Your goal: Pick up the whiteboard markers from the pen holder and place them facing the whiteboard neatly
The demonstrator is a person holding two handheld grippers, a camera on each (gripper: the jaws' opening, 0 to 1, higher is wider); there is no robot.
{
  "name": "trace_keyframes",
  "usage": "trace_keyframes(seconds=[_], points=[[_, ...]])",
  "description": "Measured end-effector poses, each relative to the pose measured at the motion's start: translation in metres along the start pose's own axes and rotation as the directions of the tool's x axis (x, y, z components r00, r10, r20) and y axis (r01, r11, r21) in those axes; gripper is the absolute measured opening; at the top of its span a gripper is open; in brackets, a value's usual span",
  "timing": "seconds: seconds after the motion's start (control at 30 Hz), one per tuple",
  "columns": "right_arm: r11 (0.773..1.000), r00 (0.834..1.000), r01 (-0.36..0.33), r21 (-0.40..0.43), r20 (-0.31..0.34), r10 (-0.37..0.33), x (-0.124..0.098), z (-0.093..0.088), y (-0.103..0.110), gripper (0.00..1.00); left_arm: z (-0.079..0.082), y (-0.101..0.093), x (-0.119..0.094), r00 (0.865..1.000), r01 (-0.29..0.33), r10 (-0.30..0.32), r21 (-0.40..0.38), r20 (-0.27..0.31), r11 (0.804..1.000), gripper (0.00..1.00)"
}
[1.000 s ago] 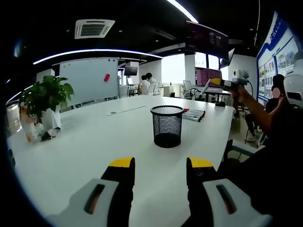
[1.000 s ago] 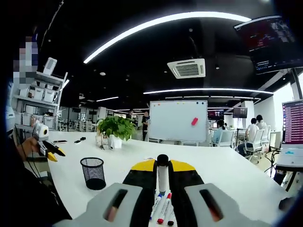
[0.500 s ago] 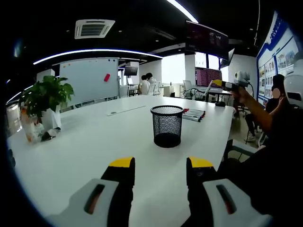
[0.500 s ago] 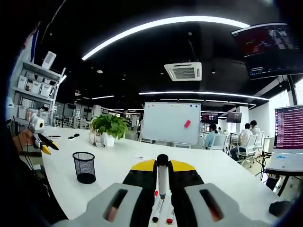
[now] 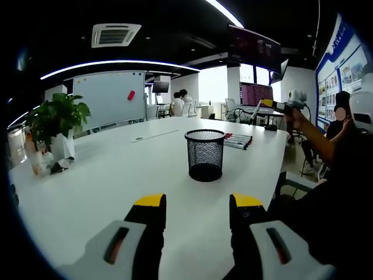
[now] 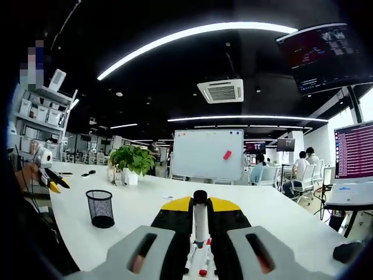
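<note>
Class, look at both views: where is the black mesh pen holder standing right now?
In the left gripper view the pen holder stands upright on the white table, ahead of the open left gripper, with the markers lying behind it.

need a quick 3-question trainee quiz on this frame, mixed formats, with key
1. True or false: the right gripper is shut on a whiteboard marker.
2. Where do the markers already placed lie, seen in the left gripper view? A) inside the mesh pen holder B) on the table beyond the holder C) beside the potted plant
3. Fill in: the left gripper has its jaws ____ and holds nothing.

Key: 1 true; 2 B; 3 open
</note>
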State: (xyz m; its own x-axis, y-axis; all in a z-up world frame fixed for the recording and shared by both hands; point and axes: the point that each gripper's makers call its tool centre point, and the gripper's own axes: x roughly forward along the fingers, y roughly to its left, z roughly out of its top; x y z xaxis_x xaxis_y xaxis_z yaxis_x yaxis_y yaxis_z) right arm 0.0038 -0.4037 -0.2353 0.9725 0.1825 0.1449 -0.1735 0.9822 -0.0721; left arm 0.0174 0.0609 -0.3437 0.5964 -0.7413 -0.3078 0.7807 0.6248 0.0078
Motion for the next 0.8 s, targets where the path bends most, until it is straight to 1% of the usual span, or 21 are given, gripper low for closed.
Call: trace_keyframes(seconds=[0.2,0.27,0.4,0.53,0.8], points=[[1.0,1.0,0.01,0.023,0.015,-0.01,-0.002,-0.003,-0.007,0.13,-0.001,0.0,0.001,1.0,0.002,-0.002,-0.003,-0.001,1.0,0.45],[0.999,1.0,0.019,0.037,0.002,-0.019,-0.001,-0.006,-0.01,0.13,-0.002,0.0,0.002,1.0,0.003,-0.003,-0.004,-0.004,1.0,0.45],[0.999,0.999,0.033,0.036,-0.002,-0.033,0.0,-0.013,-0.018,0.13,-0.002,-0.001,0.003,1.0,0.008,-0.008,-0.004,-0.004,1.0,0.45],[0.999,0.999,0.038,0.037,0.005,-0.038,0.002,-0.018,-0.022,0.13,-0.001,0.0,0.002,1.0,0.004,-0.004,-0.004,-0.002,1.0,0.45],[0.998,0.999,0.051,0.046,-0.006,-0.051,0.002,-0.029,-0.029,0.13,-0.002,0.0,0.003,1.0,0.007,-0.007,-0.005,-0.005,1.0,0.45]])
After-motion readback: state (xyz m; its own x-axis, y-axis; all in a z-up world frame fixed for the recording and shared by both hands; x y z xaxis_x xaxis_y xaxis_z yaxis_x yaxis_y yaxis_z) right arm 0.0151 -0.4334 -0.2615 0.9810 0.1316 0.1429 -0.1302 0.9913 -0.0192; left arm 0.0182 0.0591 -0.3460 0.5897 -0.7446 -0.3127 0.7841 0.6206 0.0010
